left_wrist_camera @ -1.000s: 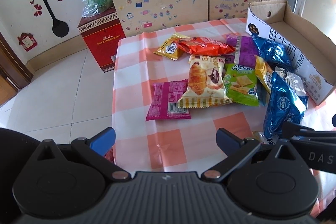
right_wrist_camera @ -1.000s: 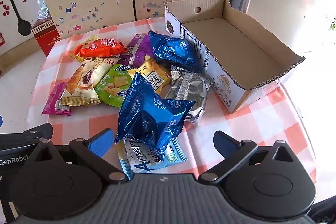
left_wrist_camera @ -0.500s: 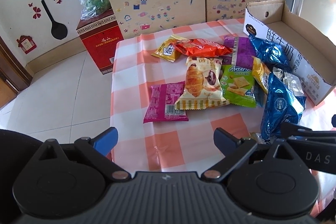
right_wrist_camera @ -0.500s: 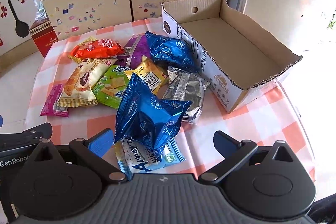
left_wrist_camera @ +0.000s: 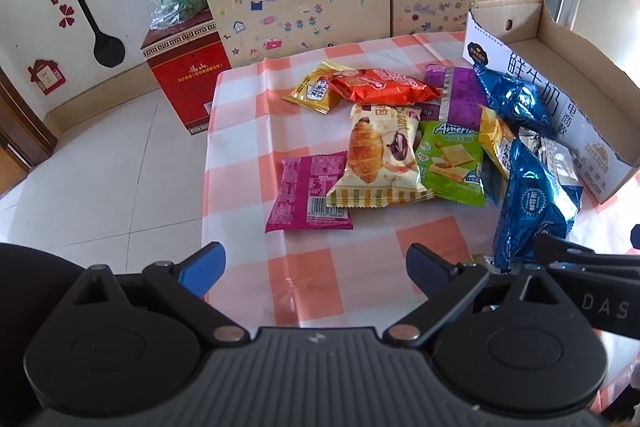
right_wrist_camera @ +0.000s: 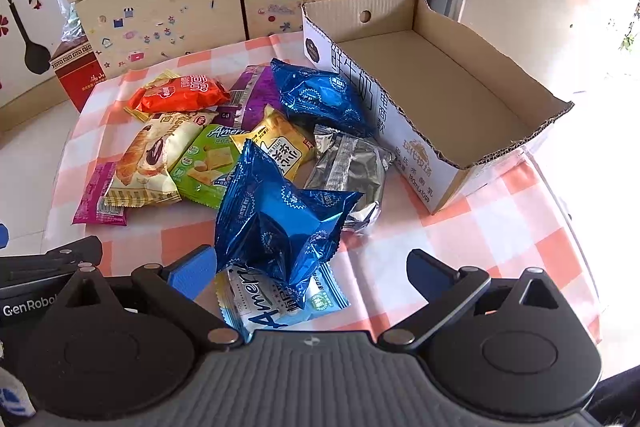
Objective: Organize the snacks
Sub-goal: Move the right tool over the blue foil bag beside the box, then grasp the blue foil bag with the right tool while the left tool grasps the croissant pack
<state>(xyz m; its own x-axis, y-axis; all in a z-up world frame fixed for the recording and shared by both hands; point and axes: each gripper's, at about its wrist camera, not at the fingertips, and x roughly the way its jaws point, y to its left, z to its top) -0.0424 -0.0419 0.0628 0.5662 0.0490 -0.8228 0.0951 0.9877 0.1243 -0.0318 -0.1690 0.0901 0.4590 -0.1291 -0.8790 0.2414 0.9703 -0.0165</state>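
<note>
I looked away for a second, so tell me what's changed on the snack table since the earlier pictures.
Only the left tool changed: its jaws have just been closing slightly, still wide open with nothing between them. The right tool stays open and empty, the snack packets lie as before, and the cardboard box holds nothing.

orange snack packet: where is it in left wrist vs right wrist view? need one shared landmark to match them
Left wrist: orange snack packet sits upper centre, overlapping a yellow packet.
Right wrist: orange snack packet sits upper left, at the far end of the pile.
Shared landmark: the cardboard box, right of the pile in both.
</note>
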